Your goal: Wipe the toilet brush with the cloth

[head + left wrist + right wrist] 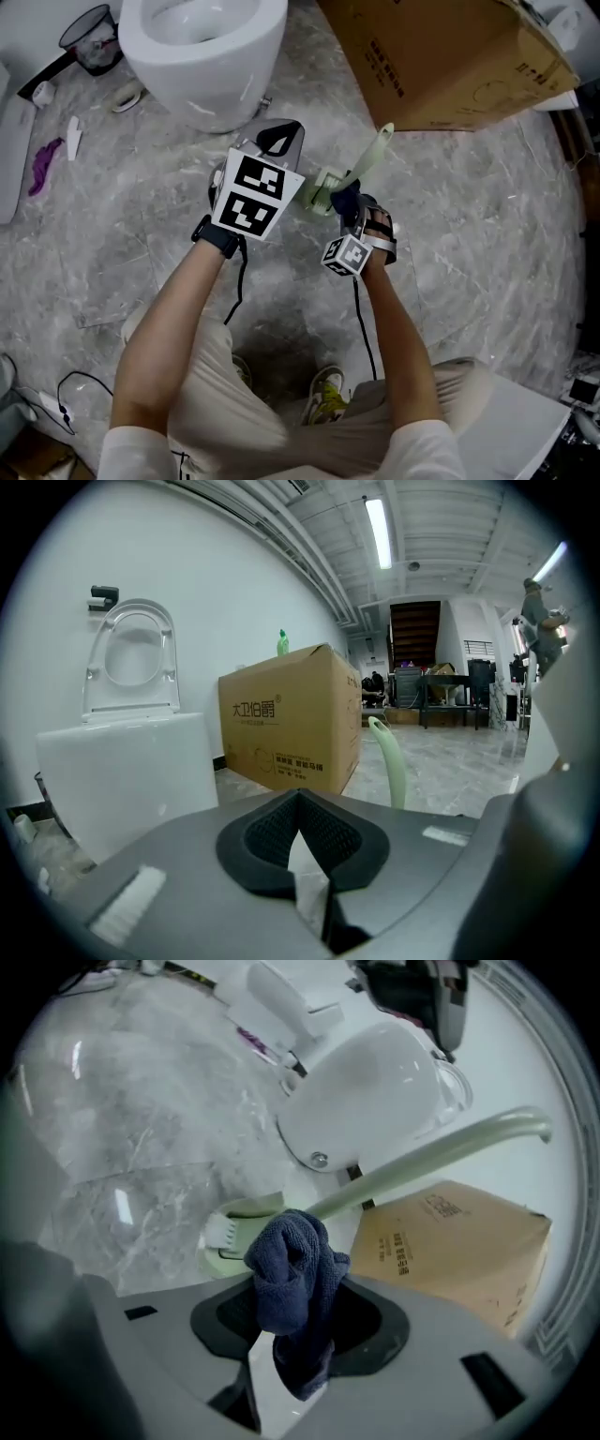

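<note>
Toilet brush (pixel 427 1164): pale green with white bristles. The right gripper (pixel 354 217) clamps a bunched dark-blue cloth (pixel 291 1279), presumably so its fold meets the brush head just beyond. The left gripper (pixel 300 803), jaws together and empty, hovers at near left. The handle slants far-right toward the cardboard box (pixel 450 56).

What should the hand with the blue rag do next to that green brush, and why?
Probably ease the right tongs forward and stroke the cloth along the toilet brush handle. The tongs are shut on the cloth, whose bunched end sits right by the brush's neck, and the handle stretches away beyond it; contact isn't clear.
</note>
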A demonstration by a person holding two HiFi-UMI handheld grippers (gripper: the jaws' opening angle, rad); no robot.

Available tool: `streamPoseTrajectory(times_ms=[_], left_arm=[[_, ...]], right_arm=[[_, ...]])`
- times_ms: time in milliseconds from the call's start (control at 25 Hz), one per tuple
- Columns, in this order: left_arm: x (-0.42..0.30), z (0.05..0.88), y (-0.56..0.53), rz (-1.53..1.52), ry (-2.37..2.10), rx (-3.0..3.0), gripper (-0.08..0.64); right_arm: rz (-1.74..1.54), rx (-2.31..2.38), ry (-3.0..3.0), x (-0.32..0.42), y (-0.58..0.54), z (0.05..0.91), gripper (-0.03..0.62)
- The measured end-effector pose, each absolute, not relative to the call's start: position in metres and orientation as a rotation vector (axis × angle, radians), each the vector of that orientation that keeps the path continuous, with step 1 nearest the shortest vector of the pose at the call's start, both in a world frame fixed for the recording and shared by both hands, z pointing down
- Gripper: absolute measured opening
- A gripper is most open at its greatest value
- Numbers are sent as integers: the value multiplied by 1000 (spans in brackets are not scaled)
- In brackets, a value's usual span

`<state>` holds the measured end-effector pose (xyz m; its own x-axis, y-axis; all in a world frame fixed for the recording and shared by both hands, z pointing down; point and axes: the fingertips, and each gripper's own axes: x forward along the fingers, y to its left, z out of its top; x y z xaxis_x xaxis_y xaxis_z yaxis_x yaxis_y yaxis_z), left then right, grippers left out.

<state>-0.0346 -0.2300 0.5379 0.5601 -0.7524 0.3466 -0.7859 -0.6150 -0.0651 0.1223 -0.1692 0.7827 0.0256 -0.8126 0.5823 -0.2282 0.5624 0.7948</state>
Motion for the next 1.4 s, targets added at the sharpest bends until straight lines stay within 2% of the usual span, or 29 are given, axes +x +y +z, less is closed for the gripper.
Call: streamPoseTrajectory(times_ms=[320, 640, 760, 1160, 1400], left_arm=[[-40, 555, -232, 582, -1330, 2664, -1], [-35, 561, -233, 623, -1312, 2678, 0], [-33, 561, -233, 616, -1307, 2679, 0], [-34, 561, -233, 612, -1312, 2668, -1], [-24, 561, -230, 614, -1286, 2687, -1]], right_arm=[[-202, 1318, -1662, 110, -164, 782, 176], [-298, 1345, -1713, 82, -153, 778, 176], [-211, 1299, -1773, 73, -155, 794, 177], [-65, 1329, -1705, 139, -164, 807, 172], [147, 1273, -1653, 138, -163, 819, 160]])
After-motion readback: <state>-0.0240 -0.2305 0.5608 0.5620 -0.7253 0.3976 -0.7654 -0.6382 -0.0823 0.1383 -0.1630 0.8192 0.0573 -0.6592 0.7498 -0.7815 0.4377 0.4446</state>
